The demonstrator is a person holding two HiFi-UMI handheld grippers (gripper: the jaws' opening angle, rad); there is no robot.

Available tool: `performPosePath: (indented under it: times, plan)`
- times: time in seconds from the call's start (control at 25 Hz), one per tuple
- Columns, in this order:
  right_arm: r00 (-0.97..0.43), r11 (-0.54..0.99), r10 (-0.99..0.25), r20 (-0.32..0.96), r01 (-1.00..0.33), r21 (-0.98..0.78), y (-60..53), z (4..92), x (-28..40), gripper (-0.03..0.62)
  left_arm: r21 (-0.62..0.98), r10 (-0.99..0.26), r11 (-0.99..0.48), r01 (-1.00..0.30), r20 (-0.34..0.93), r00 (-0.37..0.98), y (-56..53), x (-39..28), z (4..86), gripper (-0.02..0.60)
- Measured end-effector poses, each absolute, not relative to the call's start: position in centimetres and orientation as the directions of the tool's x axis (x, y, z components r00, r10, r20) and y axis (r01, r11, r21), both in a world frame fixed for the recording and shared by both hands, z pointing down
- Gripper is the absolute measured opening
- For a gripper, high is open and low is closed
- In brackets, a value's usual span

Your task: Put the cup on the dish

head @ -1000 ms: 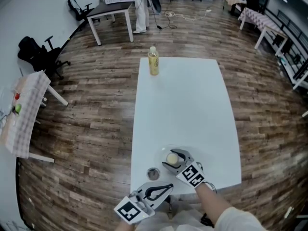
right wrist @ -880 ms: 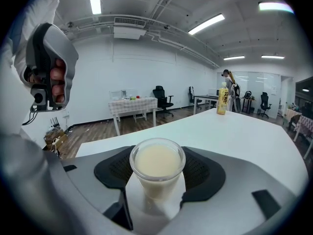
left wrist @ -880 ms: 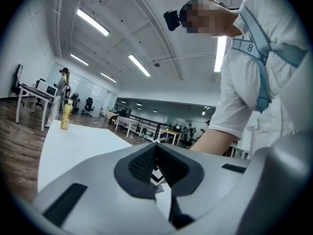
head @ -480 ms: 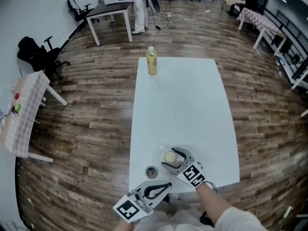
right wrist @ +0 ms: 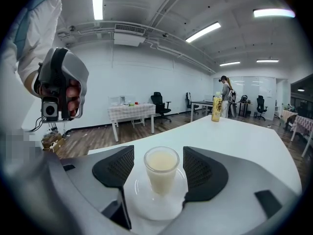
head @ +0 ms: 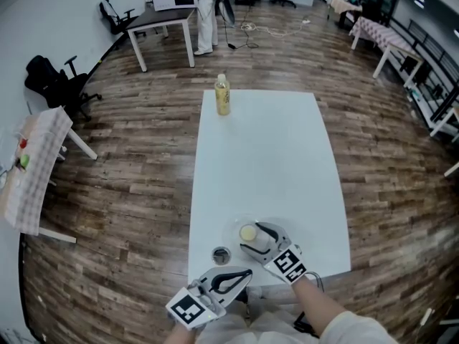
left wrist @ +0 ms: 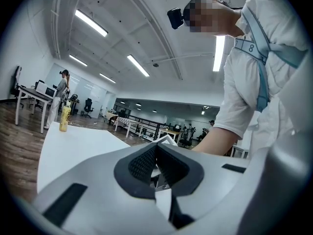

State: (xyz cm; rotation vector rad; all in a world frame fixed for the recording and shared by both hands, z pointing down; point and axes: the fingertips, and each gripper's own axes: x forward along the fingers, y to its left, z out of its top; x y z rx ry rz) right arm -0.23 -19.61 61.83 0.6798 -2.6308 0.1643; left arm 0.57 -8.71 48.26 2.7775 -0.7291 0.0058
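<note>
Cup (right wrist: 161, 168) stands near the front edge of the white tabletop (head: 265, 156), where the right claw (right wrist: 158, 173) is released, spread either side without touching, the left claw (left wrist: 156, 163) clenched empty, the clear dish (right wrist: 156, 207) directly beneath the upright cup.

Open tabletop (head: 272, 156) beyond the cup (head: 248, 233); bottle (head: 222, 95) at far corner, small round object (head: 221, 255) beside dish (right wrist: 151, 207).

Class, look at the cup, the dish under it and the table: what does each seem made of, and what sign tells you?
Cup: clear glass or plastic, glossy; the pale liquid shows through its wall.
Dish: shiny, clear glass or white glaze, hard to tell; ringed highlights on it.
Table: smooth matte white top, perhaps laminate; even colour, no sharp reflections.
</note>
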Motion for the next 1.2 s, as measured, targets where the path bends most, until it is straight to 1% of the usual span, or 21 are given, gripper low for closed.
performPosePath:
  times: [0.6, 0.92, 1.04, 1.12, 1.2]
  plan:
    - [-0.801, 0.851, -0.491, 0.343, -0.525, -0.007, -17.5, 56.8, 3.0, 0.308, 0.234, -0.502, -0.834, -0.5, 0.055, 0.863, -8.8, 1.2, 46.7, 0.002]
    - [-0.819, 0.853, -0.499, 0.284, -0.521, -0.005, -15.7, 53.0, 4.1, 0.162, 0.231, -0.508, -0.831, -0.507, 0.06, 0.859, -8.5, 1.1, 46.3, 0.002]
    - [-0.82, 0.849, -0.509, 0.262, -0.528, -0.004, -15.4, 52.0, 4.7, 0.094, 0.227, -0.511, -0.829, -0.51, 0.061, 0.857, -8.4, 1.0, 46.3, 0.002]
    - [-0.82, 0.846, -0.515, 0.25, -0.533, -0.005, -15.1, 51.4, 5.1, 0.065, 0.223, -0.511, -0.83, -0.511, 0.062, 0.857, -8.3, 1.0, 46.2, 0.002]
    - [-0.82, 0.843, -0.518, 0.243, -0.538, -0.015, -14.9, 50.8, 5.5, 0.051, 0.216, -0.509, -0.833, -0.509, 0.062, 0.859, -8.2, 1.2, 46.0, 0.002]
